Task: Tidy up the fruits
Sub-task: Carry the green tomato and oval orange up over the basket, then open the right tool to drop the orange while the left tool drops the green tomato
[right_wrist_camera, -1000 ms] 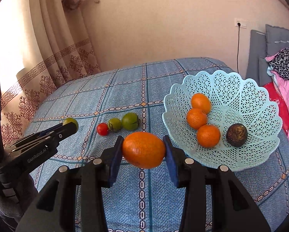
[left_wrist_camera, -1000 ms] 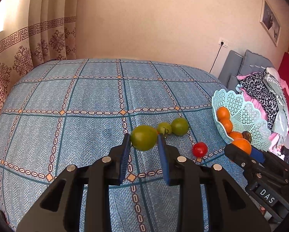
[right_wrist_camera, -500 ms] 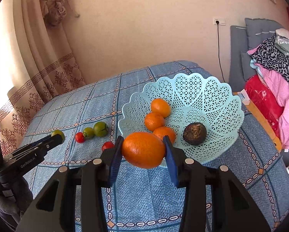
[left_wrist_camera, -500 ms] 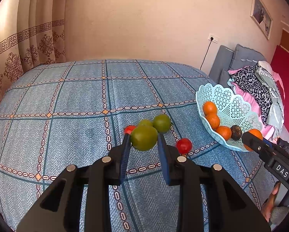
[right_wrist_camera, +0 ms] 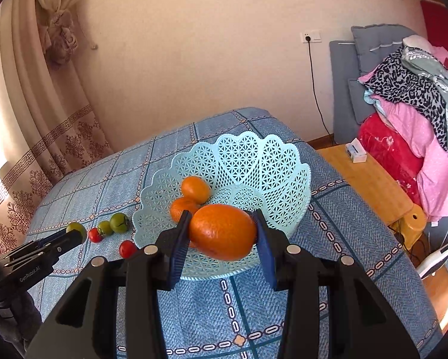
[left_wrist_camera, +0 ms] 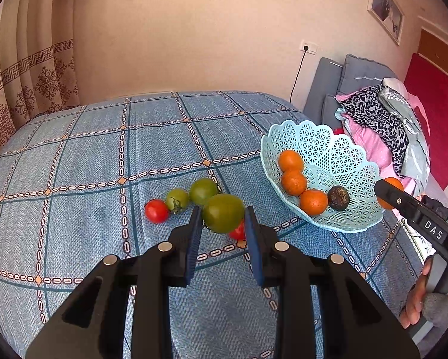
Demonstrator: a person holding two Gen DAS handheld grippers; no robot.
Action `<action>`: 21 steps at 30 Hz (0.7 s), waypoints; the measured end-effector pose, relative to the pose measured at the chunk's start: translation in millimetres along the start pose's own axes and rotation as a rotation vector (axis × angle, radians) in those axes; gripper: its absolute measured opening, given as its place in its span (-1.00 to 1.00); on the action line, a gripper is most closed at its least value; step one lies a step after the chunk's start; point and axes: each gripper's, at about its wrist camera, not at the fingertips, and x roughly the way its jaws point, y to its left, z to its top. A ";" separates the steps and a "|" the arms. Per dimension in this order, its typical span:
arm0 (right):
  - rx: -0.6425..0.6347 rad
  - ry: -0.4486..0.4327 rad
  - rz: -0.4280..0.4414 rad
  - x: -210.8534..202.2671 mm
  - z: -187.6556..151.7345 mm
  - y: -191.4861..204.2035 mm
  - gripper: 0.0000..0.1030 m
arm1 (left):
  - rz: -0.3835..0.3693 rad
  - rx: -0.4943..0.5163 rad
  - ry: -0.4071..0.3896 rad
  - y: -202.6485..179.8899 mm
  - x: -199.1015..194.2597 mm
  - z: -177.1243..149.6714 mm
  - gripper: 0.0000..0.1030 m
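Observation:
My left gripper (left_wrist_camera: pixel 223 224) is shut on a large green tomato (left_wrist_camera: pixel 223 213), held above the blue checked tablecloth (left_wrist_camera: pixel 74 179). Two smaller green tomatoes (left_wrist_camera: pixel 203 191) and a red tomato (left_wrist_camera: pixel 156 210) lie just beyond it; another red tomato (left_wrist_camera: pixel 237 232) peeks out under the held one. My right gripper (right_wrist_camera: pixel 222 233) is shut on an orange (right_wrist_camera: pixel 222 232), held over the near rim of the pale blue lattice basket (right_wrist_camera: pixel 269 179). The basket holds three oranges (left_wrist_camera: pixel 290 160) and a dark fruit (left_wrist_camera: pixel 338 198). The right gripper (left_wrist_camera: pixel 388 193) also shows at the right edge of the left wrist view.
A wooden stool (right_wrist_camera: pixel 373 185) stands right of the table, with a small white box (right_wrist_camera: pixel 355 154) on it. Piled clothes (right_wrist_camera: pixel 418 113) and grey cushions (right_wrist_camera: pixel 343 89) lie behind. A curtain (right_wrist_camera: pixel 59 104) hangs at the left. A hand (left_wrist_camera: pixel 418 296) grips the right tool.
The right gripper has carried the orange from beside the basket to over its near rim. The left gripper, holding the green tomato, has shifted right towards the basket.

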 end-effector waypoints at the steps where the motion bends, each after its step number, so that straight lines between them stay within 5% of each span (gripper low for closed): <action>1: 0.002 -0.002 0.000 0.4 0.7 -2.1 -0.19 | -0.002 0.008 0.002 -5.2 1.4 1.0 -0.43; 21: 0.029 -0.047 0.002 6.0 20.4 -33.9 -0.19 | -0.137 0.126 0.037 -101.1 32.6 22.8 -0.43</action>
